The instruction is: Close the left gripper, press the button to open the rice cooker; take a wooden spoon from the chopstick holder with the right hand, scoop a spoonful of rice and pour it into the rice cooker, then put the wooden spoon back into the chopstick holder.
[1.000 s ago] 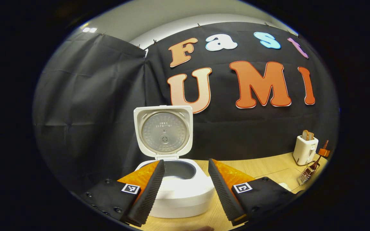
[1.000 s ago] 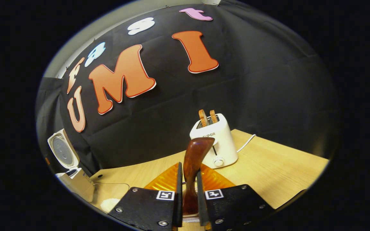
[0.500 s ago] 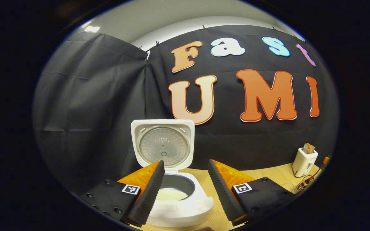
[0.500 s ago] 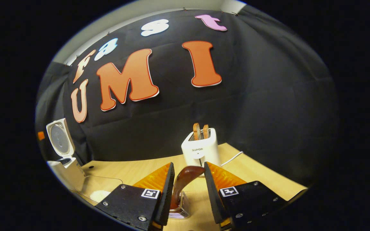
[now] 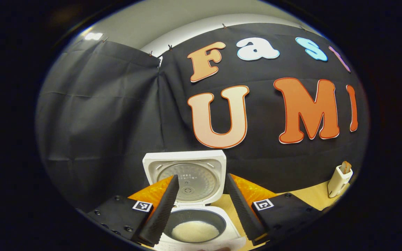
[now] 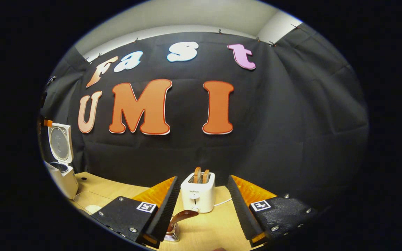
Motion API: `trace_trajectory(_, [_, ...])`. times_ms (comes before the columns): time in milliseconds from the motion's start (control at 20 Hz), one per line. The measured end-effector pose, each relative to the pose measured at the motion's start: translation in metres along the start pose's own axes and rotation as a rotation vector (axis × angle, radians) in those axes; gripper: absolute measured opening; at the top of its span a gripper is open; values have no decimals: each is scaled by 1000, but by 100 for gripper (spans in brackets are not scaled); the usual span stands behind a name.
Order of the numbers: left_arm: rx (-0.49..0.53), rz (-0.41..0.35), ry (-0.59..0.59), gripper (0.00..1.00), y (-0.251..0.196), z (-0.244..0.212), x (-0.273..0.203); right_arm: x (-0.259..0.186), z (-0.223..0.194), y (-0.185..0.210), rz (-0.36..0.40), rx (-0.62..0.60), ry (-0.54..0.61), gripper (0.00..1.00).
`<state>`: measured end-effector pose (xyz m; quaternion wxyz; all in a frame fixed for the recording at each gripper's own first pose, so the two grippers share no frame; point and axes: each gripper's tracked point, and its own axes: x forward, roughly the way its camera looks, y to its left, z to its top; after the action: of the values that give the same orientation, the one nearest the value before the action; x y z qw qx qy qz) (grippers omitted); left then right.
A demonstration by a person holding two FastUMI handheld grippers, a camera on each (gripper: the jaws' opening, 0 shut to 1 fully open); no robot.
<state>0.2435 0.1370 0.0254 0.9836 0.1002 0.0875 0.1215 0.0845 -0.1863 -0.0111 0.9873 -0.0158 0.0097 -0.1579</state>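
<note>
In the left gripper view, the left gripper (image 5: 199, 205) hangs above the rice cooker (image 5: 195, 230) with its 2 fingers spread wide and nothing between them. The cooker's lid (image 5: 186, 176) stands up behind the pot, its round metal inner plate facing the camera; a line of small print on that plate is too fine to make out. Inside the pot lies a pale mound of rice (image 5: 194, 231). The cooker's front edge is cut off at the bottom of the view, so the button cannot be seen. Each finger mount carries 1 square black-and-white marker tag. Far to the right of the cooker a white toaster (image 5: 340, 179) stands on the wooden table (image 5: 312, 195), half cropped by the view's edge.

In the right gripper view, the right gripper (image 6: 200, 205) also has its 2 fingers spread apart, gripping nothing. Just below and between them the wooden spoon (image 6: 181, 217) leans in the chopstick holder (image 6: 171, 235) — the holder's base is partly hidden behind the left finger. Beyond it sits the toaster (image 6: 198, 197) with 2 slices of bread up; a small dark brand word on its front is blurred beyond reading. Far left of the toaster the rice cooker (image 6: 60, 164) stands open, and a white patch (image 6: 91, 208) lies on the table — I cannot tell what it is.
</note>
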Motion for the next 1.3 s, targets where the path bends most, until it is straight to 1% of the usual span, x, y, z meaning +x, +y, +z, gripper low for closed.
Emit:
trace_trajectory(50, [-12,6,1,89,4,7,10,-3,10,-2,-3,-11,-16,84])
trace_trajectory(100, [-22,12,2,89,7,14,20,-5,19,-3,-9,-22,-26,80])
trace_trajectory(150, [-33,21,3,89,12,20,29,-8,27,-6,-12,-33,-36,85])
trace_trajectory(200, [-37,19,1,89,13,29,40,-10,36,-8,-16,-40,-49,86])
trace_trajectory(250, [-47,34,-1,86,18,37,53,-14,44,-13,-29,-40,-60,86])
trace_trajectory(300, [-44,30,-2,86,18,47,64,-15,51,-20,-43,-37,-65,86])
trace_trajectory(350, [-39,56,0,89,25,51,74,-17,56,-25,-58,-31,-68,87])
trace_trajectory(400, [-31,53,-4,88,24,59,85,-20,59,-29,-65,-26,-70,86])
trace_trajectory(450, [-28,68,-9,88,31,64,95,-23,64,-32,-73,-21,-78,91])
trace_trajectory(500, [-34,59,-2,87,30,68,106,-24,68,-37,-83,-18,-80,86])
trace_trajectory(550, [-39,58,-1,85,31,73,118,-26,72,-40,-90,-21,-86,91])
trace_trajectory(600, [-54,59,9,87,34,78,131,-27,77,-43,-100,-25,-91,86])
trace_trajectory(650, [-69,58,21,85,35,80,144,-29,81,-46,-105,-30,-96,87])
trace_trajectory(700, [-95,62,48,87,39,80,156,-30,85,-49,-113,-30,-99,87])
trace_trajectory(750, [-123,50,74,86,39,78,168,-31,87,-50,-116,-29,-102,87])
trace_trajectory(800, [-145,61,103,87,45,76,179,-32,87,-52,-121,-30,-101,86])
trace_trajectory(850, [-168,54,135,85,46,71,188,-33,86,-53,-125,-33,-99,86])
trace_trajectory(900, [-186,58,169,89,49,64,196,-35,85,-54,-123,-36,-99,86])
trace_trajectory(1000, [-204,77,225,87,58,48,210,-35,84,-52,-115,-39,-92,86])
trace_trajectory(1050, [-192,88,256,86,60,37,216,-36,83,-49,-110,-41,-87,86])
trace_trajectory(1150, [-147,104,317,87,66,12,220,-34,81,-45,-96,-41,-80,86])
trace_trajectory(1300, [-156,92,386,88,65,-10,221,-36,78,-38,-77,-37,-73,87])
